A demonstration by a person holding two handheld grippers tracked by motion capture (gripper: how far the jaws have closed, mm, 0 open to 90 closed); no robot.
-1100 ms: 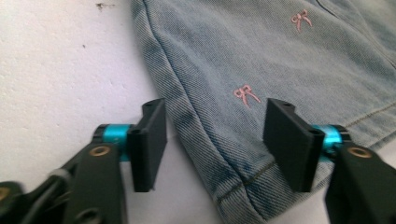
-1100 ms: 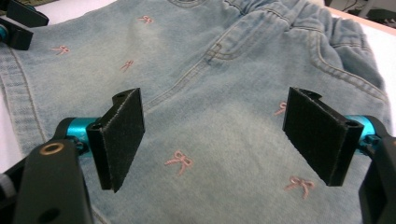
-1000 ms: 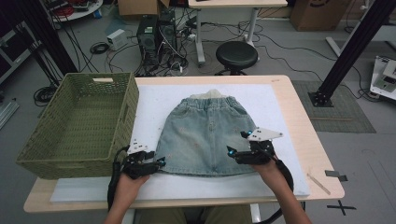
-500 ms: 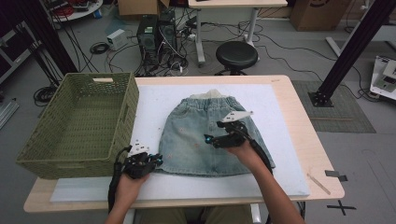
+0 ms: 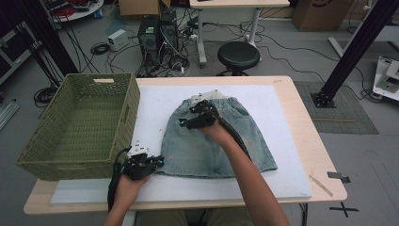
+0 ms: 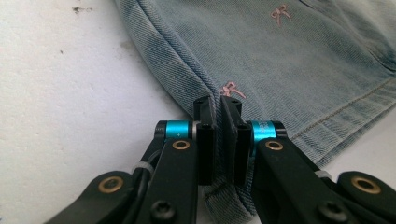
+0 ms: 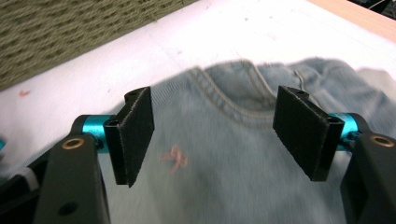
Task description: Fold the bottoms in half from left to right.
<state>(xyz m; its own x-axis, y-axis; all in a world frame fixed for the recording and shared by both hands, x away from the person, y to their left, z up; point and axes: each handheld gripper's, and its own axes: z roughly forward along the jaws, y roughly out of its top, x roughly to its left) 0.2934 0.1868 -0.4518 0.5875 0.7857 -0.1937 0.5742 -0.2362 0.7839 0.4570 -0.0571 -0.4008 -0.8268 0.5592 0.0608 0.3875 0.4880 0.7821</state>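
Between the left gripper's (image 6: 218, 105) pressed jaws sits the skirt (image 5: 214, 141) hem; the right gripper (image 5: 194, 117) (jaws spread) has crossed to the waistband corner, presumably to fold.

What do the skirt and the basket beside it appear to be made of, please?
The skirt looks like light-washed blue denim: diagonal twill weave, tan topstitching and small pink embroidered bows show in the gripper views. The basket looks like olive-green woven wicker or a plastic imitation, matte, with open lattice walls; which of the two is unclear.
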